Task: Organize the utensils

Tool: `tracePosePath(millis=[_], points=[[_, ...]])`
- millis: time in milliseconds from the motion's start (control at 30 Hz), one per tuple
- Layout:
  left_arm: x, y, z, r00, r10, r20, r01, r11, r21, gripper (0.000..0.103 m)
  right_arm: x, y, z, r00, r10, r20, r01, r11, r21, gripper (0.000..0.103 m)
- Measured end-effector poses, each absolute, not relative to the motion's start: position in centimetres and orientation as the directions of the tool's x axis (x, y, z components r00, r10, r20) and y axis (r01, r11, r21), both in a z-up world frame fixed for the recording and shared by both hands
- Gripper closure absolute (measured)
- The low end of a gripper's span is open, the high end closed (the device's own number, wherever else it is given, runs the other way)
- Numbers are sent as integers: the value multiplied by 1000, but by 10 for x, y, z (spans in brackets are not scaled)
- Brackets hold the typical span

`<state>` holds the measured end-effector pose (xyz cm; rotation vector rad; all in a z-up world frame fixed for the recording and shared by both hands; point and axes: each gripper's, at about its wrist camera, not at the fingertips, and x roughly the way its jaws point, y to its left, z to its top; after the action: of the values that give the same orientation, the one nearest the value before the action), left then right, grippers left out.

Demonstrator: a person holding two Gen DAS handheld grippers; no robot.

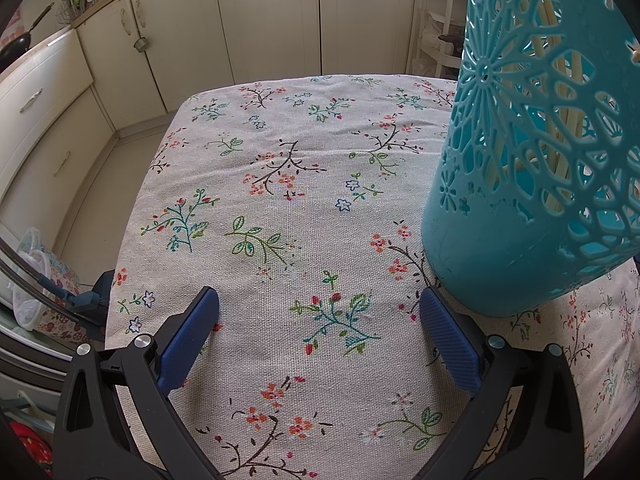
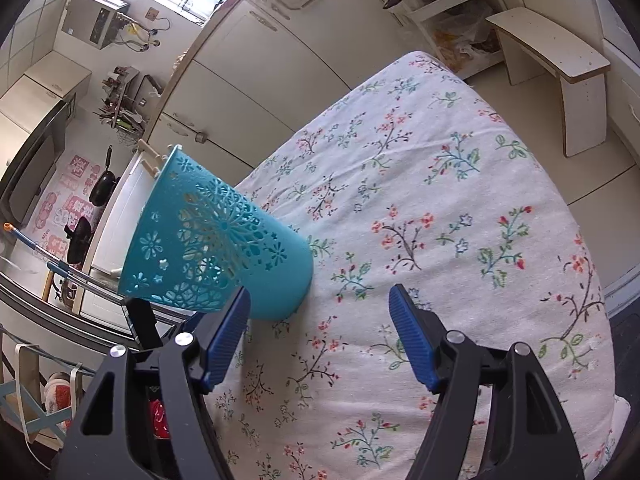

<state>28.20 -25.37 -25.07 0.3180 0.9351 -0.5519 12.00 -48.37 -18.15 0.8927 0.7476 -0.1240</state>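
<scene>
The blue cup stands on the cloth of the counter, and pale sticks poke out of its top. The cup is tall and full of holes, so a bump on its side could tip it over and spill the sticks across the cloth. The cloth has soft folds near the cup, and I think a drag on it could also make the cup wobble. The right tool is spread wide with nothing between its blue pads. Its left pad sits just beside the bottom of the cup, so a careless swing toward the cup is the biggest worry. The left tool is also spread wide and holds nothing. It hangs over bare cloth, with the cup just beside its right pad. No loose sticks lie near the cup
</scene>
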Motion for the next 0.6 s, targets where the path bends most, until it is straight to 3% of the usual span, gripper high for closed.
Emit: tracePosePath(millis=[600], points=[[282, -253, -251, 471, -310, -826, 579, 815, 24, 7, 129, -472, -193, 699, 189, -689, 416, 677, 608, 31]])
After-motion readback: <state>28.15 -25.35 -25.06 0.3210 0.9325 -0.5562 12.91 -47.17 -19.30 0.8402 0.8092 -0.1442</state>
